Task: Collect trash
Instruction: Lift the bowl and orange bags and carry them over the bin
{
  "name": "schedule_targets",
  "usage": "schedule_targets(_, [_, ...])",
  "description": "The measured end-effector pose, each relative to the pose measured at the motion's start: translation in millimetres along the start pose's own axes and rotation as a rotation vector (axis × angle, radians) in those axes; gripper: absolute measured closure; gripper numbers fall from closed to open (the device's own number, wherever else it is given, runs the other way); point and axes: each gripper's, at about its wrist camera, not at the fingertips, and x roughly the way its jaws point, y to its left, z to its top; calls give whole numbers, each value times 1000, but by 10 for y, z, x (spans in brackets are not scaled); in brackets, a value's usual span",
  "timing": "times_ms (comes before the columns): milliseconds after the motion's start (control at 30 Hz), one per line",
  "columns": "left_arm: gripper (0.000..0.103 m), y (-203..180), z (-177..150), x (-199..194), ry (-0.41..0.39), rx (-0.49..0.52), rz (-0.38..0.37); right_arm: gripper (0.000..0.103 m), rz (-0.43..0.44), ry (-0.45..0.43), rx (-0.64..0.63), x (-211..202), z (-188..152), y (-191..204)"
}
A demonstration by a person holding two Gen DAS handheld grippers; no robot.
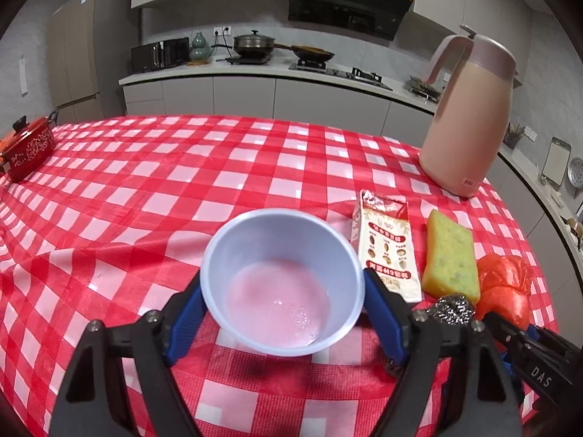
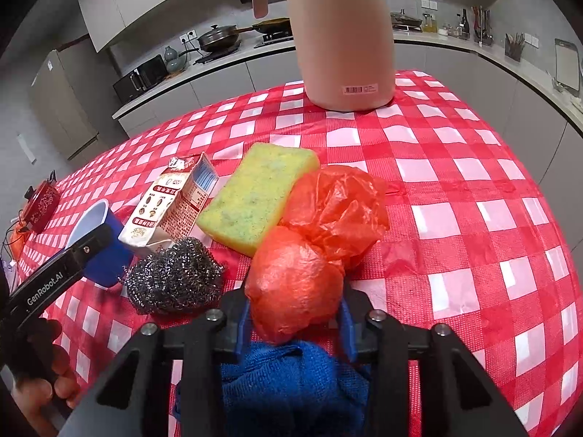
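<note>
A blue plastic cup [image 1: 280, 284] with a pale inside stands on the red checked tablecloth [image 1: 182, 182], between the blue pads of my left gripper [image 1: 282, 313]. Both pads touch its sides, so the gripper is shut on it. In the right wrist view my right gripper [image 2: 295, 324] is shut on the knotted ball of an orange plastic bag [image 2: 295, 284]; the rest of the bag lies crumpled on the cloth ahead. A small red-and-white drink carton [image 2: 171, 204] lies on its side between the cup [image 2: 102, 247] and the bag.
Beside the carton lie a yellow-green sponge [image 2: 255, 193] and a steel wool ball [image 2: 175, 280]. A blue cloth [image 2: 291, 382] sits under the right gripper. A tall pink thermos jug [image 1: 470, 120] stands at the far right. A red lidded pot [image 1: 27, 149] is at the left edge.
</note>
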Motion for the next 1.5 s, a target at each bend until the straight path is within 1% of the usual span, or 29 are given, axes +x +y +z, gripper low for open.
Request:
schedule_targets(100, [22,0,-2,-75,-10,-4,-4,71,4,-22,-14,-56,-7,13])
schedule_targets(167, [22,-5,-6,-164,-23,-6,-9,72,5,-41,-22,-119,-9,19])
schedule_targets(400, [22,-130,-79,-411,-34,6,-30,73,21,-70,-32,-347,-64,-29])
schedule_targets(600, [22,-400,-215,-626,-30,43,-77,73,16,-102,-18,-675,-189,-195])
schedule_targets(767, [22,-826,-372,-842,-35,90,-136,73,1,-139,6,-1001,-341,-487])
schedule_targets(833, [22,-1037,-445,-928,-36,106,-159,73,-7,-151,20,-1139,-424,-680])
schedule_targets(900, [22,-1360,-549,-1019,-32,132,-187,73,-16,-164,38,-1278,-503,-898])
schedule_targets(967, [22,-1635,-641,-1101,-31,151,-204,73,-28,-178,60,-1464,-595,-1218])
schedule_targets(1067, [22,-2210,-845,-1243,-12,173,-247,73,-49,-192,95,-1733,-741,-1745])
schedule_targets(1100, [22,-2342,-894,-1280,-4,176,-262,73,-63,-193,114,-1844,-809,-1995])
schedule_targets(1200, [22,-2949,-1106,-1392,22,210,-323,73,-107,-199,160,-2126,-1000,-2639])
schedule_targets(1233, [22,-3212,-1200,-1423,36,220,-355,73,-124,-198,173,-2208,-1060,-2845])
schedule_targets(1300, [22,-3528,-1322,-1434,62,236,-399,73,-158,-191,202,-2367,-1210,-3290])
schedule_targets(1367, [22,-3909,-1476,-1444,99,255,-453,73,-191,-182,226,-2480,-1342,-3658])
schedule_targets(1467, [22,-4399,-1717,-1402,136,296,-490,73,-220,-154,263,-2554,-1550,-4156])
schedule_targets(1500, [22,-4489,-1767,-1372,146,303,-494,73,-221,-134,276,-2535,-1629,-4330])
